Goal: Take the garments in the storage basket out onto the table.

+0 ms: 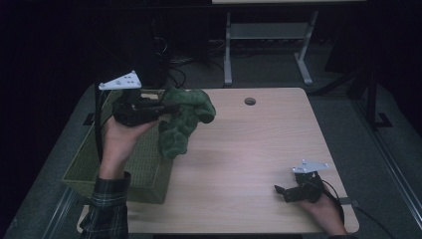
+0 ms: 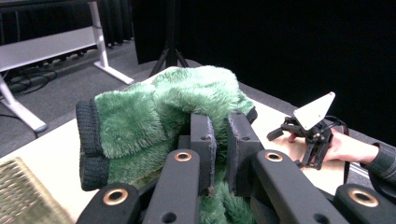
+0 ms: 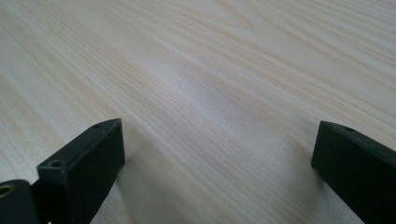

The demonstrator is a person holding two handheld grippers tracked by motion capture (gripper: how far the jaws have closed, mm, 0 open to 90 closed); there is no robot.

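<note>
Pale wood tabletop [image 1: 239,149] carries a green woven basket [image 1: 144,164] at its left edge, above which the left gripper [image 2: 219,140], jaws clamped on a fuzzy green sock [image 1: 184,119], holds it aloft, probably for sorting, while the right gripper [image 1: 286,191] rests near the right front corner, jaws apart.

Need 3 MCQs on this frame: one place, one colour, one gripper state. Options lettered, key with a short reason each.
1. Where is the basket?
A. at the table's left edge
B. at the table's far right corner
C. under the right gripper

2. What colour is the fuzzy garment?
A. red
B. green
C. white

3. How is the right gripper?
A. shut on the garment
B. shut on a cup
C. open over bare wood

Key: 1 A, the high view shows it at the left edge by the person's left forearm. 2 B, its pile is green with dark cuffs in the left gripper view. 3 C, its jaws stand wide apart with nothing between.
</note>
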